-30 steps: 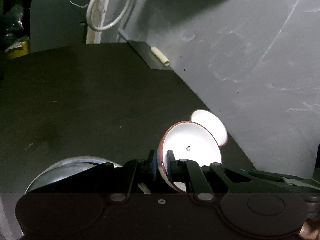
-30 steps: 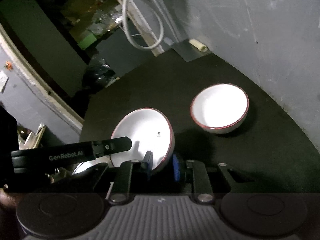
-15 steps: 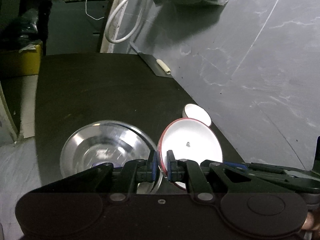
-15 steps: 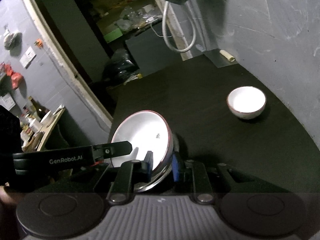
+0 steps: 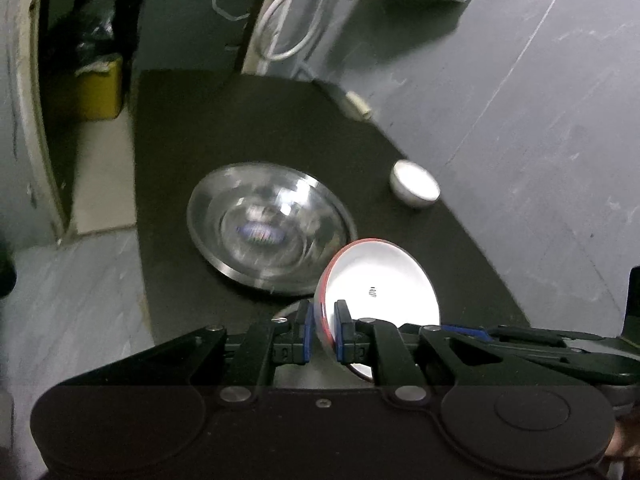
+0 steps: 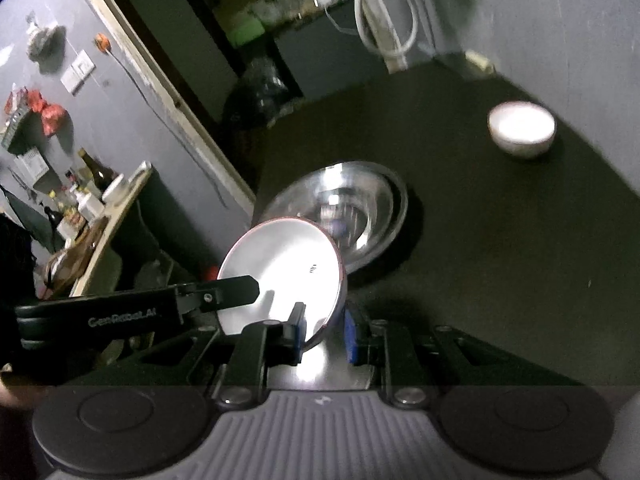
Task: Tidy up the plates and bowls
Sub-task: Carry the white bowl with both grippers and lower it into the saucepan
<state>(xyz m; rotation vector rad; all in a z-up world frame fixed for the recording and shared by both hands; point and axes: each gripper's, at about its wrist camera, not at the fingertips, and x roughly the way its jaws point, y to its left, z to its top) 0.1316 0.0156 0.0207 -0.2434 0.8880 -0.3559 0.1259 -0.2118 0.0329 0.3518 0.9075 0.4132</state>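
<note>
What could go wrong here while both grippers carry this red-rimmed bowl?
1. Both the left gripper and right gripper pinch only the thin rim of the tilted red-rimmed bowl; uneven pulls could twist it loose.
2. It hangs close to the steel bowl and could clip its rim.

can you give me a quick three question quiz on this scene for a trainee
1. True or false: both hand-held grippers clamp the rim of the same red-rimmed white bowl.
2. Which dish sits nearest the grey wall? A) steel bowl B) small white bowl C) a glass jug
3. Fill in: the held bowl is tilted on its ____.

Key: 1 true; the left hand-held gripper and the right hand-held gripper each pinch its rim. 2 B. 3 edge.
</note>
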